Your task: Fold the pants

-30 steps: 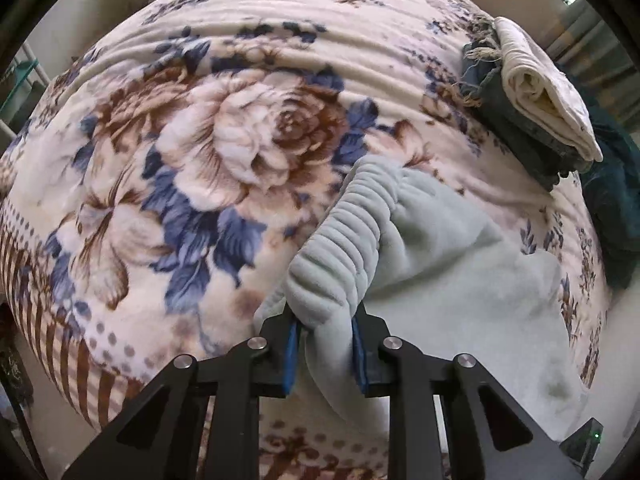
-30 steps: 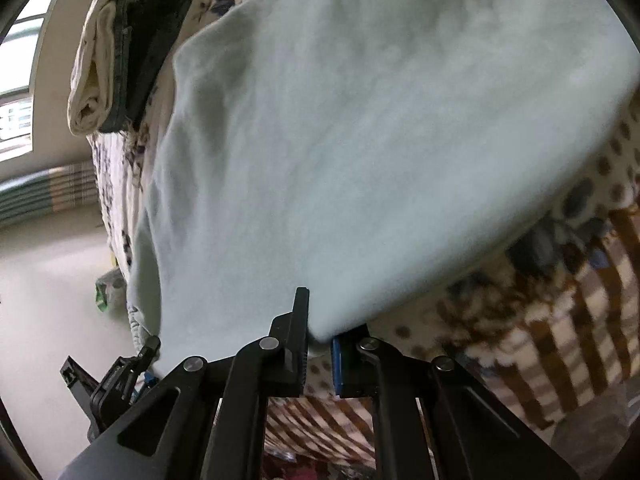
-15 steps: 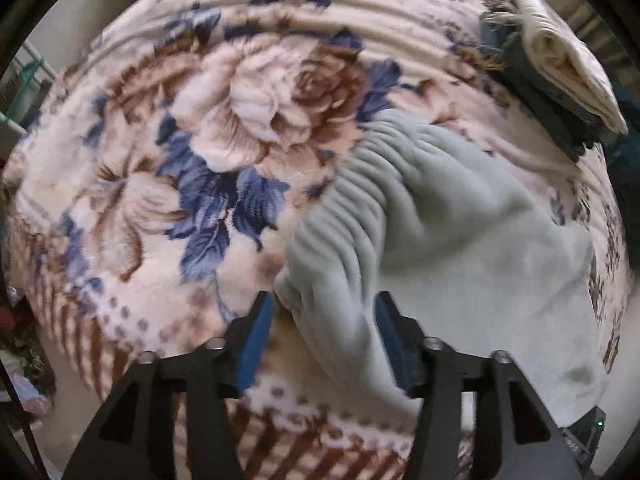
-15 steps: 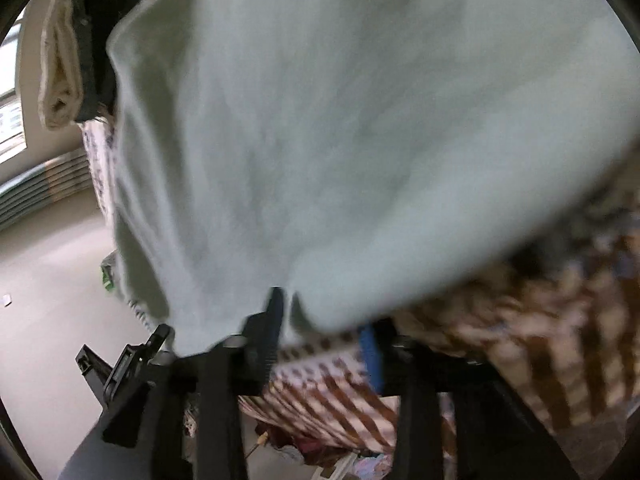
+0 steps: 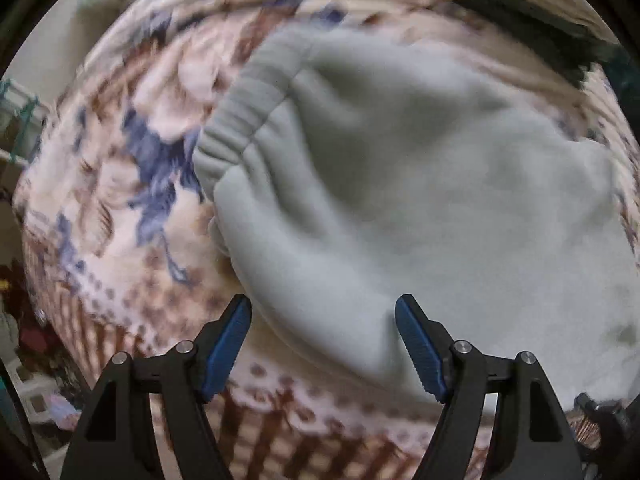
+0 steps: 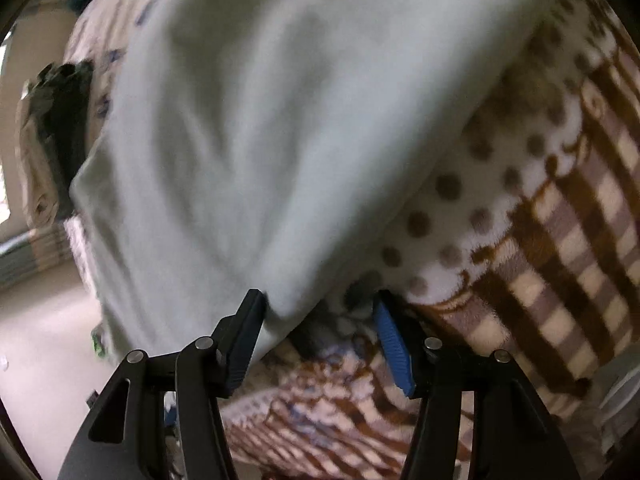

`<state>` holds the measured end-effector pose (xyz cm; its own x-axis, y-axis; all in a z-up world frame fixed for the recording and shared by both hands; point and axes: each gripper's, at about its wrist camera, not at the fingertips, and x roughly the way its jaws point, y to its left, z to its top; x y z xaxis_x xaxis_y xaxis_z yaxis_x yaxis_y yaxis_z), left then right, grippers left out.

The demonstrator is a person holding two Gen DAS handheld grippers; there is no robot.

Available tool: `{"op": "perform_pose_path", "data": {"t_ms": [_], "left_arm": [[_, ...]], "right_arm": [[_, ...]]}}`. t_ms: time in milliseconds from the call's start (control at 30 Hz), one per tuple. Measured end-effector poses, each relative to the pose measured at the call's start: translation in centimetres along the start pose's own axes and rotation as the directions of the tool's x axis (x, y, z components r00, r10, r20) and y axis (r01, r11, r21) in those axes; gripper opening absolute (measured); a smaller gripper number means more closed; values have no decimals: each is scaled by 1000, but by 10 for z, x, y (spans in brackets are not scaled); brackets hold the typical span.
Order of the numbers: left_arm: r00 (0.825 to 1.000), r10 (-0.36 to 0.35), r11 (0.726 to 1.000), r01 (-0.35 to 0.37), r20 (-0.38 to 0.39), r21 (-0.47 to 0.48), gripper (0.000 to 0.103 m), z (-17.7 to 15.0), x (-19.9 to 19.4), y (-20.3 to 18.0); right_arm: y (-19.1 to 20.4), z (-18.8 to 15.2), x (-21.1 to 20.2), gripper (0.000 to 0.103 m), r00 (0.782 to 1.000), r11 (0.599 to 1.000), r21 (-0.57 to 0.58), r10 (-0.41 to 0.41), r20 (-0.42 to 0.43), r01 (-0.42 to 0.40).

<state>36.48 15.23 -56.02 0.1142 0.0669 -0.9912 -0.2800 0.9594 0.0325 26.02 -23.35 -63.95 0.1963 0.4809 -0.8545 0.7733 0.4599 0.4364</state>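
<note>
On the bed, across a flowered blanket, lie the pale grey-green pants, already doubled over and flat enough that both grips look to have served their purpose. Each gripper has just been opening its fingers. The left gripper points down at the waistband end with its blue pads spread wide; cloth sits between them, but neither pad presses it, so the fold seems to have been set down and let go. The right gripper is likewise spread at the far corner, near where the blanket's brown checked border drops over the bed's edge; the cloth corner brushes the left-hand finger there, though the blur makes it hard to say whether it truly touches. I judge this a release so the pants settle under their own weight.

Soft and thick, the pants look like fleece. The ribbed elastic waistband is gathered and curls upward, shallow wrinkles run away from it, and the rest lies smooth. Beyond them, near the bed's far side, sits a stack of folded clothes, dark and cream.
</note>
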Motion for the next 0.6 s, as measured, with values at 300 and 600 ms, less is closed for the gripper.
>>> {"op": "perform_pose_path", "data": {"t_ms": [300,600], "left_arm": [[994,-45,947,12,95,321,103,-32,-63,-192],[995,-81,877,40,65,478,103,-74,-48,-379]], "right_arm": [[-83,77,-156,88,946,997,61,17,323,-39],[-245,231,-208,88,878,975,83,149,455,-208]]}}
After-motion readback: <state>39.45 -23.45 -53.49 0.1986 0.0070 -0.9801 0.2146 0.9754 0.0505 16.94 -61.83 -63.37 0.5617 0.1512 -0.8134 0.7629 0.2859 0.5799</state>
